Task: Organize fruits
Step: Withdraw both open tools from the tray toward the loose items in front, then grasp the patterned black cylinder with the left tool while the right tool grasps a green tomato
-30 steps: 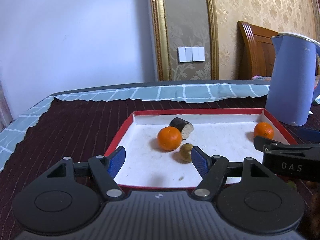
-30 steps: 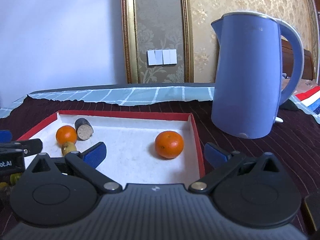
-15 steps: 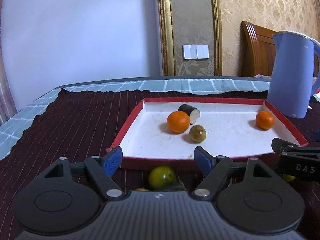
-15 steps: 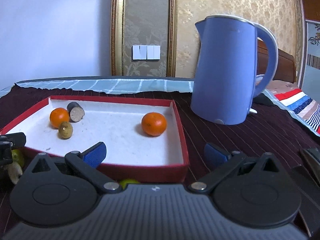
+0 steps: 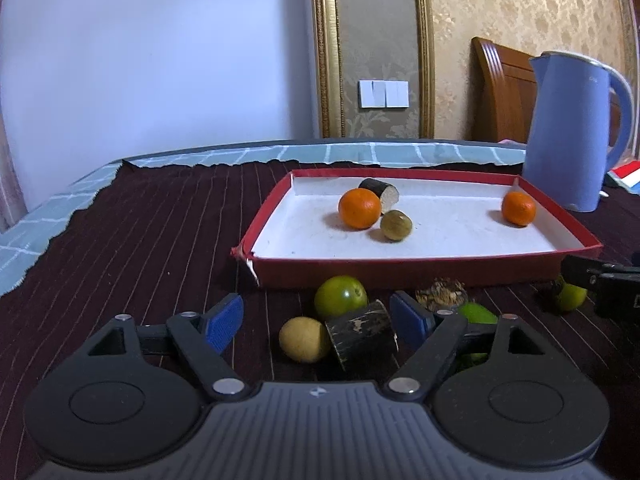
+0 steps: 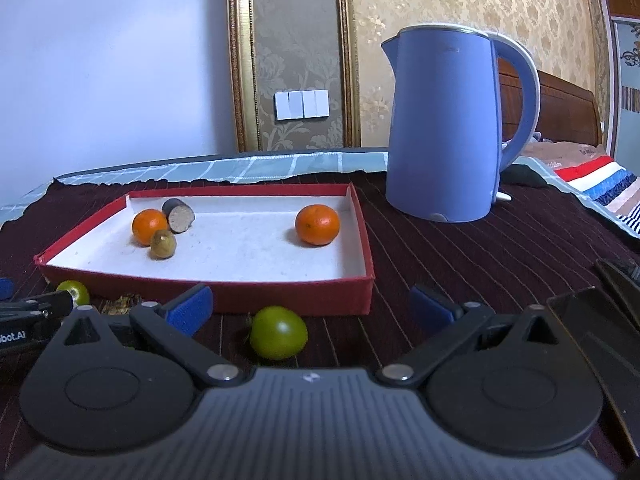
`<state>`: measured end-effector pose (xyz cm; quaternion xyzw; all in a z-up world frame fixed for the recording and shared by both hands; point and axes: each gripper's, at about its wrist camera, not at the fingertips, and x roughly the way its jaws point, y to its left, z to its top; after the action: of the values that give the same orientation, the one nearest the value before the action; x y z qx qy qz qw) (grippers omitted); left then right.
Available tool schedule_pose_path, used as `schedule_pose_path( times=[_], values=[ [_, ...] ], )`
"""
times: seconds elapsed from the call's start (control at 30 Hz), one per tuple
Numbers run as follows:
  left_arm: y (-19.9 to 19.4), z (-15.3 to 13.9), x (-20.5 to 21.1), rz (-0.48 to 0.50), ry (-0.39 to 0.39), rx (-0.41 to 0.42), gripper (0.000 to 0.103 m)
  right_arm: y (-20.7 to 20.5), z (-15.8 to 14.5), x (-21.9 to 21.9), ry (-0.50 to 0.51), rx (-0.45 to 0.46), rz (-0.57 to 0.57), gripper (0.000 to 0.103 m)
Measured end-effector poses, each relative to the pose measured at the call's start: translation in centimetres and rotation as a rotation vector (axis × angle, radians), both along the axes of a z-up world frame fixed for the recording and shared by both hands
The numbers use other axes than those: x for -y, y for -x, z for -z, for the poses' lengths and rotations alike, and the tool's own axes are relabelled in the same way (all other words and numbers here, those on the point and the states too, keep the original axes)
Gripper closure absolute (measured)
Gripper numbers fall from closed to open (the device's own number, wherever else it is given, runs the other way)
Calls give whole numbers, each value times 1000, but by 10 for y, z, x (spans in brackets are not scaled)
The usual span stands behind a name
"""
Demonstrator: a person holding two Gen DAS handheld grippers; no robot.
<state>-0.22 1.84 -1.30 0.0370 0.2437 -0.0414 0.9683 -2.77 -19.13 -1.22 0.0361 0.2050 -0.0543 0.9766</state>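
Left tool (image 5: 318, 318): spread wide, empty, bracketing dark cut cylinder (image 5: 362, 336) for pickup. Right tool (image 6: 310, 306): likewise, over round green fruit (image 6: 279, 333). Destination: red-rimmed white tray (image 6: 288, 294).

A tray (image 5: 420, 266) is set on the tabletop (image 5: 152, 220), with a kettle (image 5: 568, 136) behind it to the right. Two oranges (image 5: 359, 208), a cylinder (image 5: 382, 194) and a small fruit (image 5: 396, 225) are found in the tray. Before it, more fruits (image 5: 340, 296) and another cylinder (image 5: 362, 332) are scattered.
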Motion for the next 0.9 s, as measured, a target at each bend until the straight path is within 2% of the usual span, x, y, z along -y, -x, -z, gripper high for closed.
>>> schedule_pose_path(
  times=[0.37,0.67,0.77,0.83,0.9],
  values=[
    [14,6,-6,108,18,-32,22,11,7,-18,101,-22,-58,0],
    [6,9,-3,109,49,-72,23,7,9,-8,33,-46,-50,0],
    [5,10,-2,90,60,-94,28,6,10,-5,15,-51,-53,0],
    [4,11,-3,81,83,-113,38,5,11,-3,1,-58,-57,0],
    [2,12,-2,72,112,-141,51,4,11,-2,-9,-60,-60,0]
  ],
)
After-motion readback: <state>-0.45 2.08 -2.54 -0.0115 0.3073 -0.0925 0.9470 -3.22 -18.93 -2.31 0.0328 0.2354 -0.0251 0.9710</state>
